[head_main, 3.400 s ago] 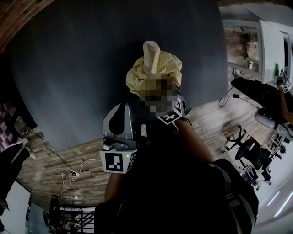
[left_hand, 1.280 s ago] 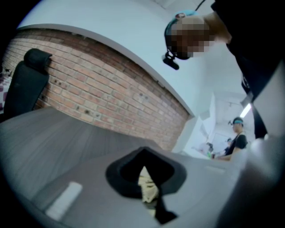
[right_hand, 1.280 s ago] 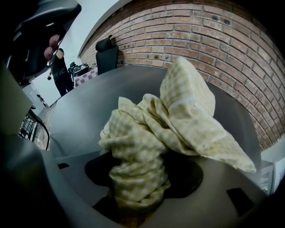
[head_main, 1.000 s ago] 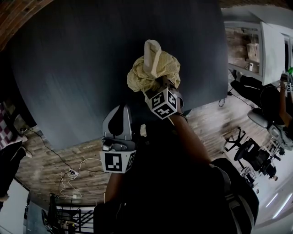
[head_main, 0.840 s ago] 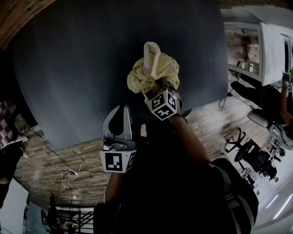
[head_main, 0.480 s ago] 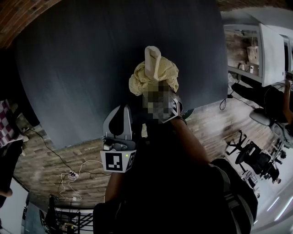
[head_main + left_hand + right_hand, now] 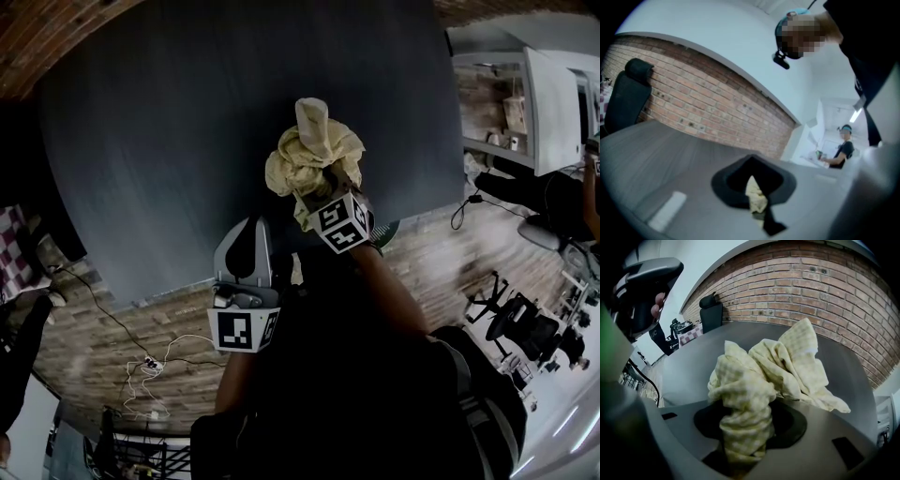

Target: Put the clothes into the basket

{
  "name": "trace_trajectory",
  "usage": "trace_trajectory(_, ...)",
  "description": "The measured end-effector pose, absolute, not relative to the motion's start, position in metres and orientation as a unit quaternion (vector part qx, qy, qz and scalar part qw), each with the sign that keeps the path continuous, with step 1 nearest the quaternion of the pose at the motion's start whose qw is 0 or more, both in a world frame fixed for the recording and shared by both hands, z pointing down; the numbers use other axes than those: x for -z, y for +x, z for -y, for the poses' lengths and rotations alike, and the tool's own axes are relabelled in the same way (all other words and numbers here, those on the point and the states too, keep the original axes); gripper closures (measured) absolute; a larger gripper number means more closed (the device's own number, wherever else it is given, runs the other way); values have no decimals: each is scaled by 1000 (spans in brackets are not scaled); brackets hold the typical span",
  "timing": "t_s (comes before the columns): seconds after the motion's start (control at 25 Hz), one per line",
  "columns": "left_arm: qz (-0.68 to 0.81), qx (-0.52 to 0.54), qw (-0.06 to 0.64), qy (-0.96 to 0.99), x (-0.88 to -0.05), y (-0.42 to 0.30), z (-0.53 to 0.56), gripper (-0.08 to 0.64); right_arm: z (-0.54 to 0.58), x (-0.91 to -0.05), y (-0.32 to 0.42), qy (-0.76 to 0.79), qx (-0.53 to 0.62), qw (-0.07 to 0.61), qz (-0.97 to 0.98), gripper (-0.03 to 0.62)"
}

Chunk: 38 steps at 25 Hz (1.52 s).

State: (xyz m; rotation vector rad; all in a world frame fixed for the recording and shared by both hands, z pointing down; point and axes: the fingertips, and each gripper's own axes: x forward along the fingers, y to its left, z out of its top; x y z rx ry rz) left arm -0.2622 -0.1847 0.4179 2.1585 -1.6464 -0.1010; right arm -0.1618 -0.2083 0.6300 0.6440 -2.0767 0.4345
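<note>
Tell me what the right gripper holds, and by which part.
The right gripper holds the yellow checked cloth by a twisted bunch of fabric between its jaws; the rest spreads beyond them.

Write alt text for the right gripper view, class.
The right gripper clamps a bunched yellow checked cloth over a grey table. A brick wall stands behind.

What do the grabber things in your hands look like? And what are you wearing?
The left gripper is a curved grey shell with a black patch. The left cube at its base is white with black square markers. The right gripper carries the same kind of marker box, the right cube. The person wears a dark top.
</note>
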Motion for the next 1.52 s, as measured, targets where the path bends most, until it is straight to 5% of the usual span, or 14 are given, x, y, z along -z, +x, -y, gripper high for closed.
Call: trace_trajectory(1.52,572,46,164,802,-377,-260,134,555,196,-521,-170,343,-141,312,875,393)
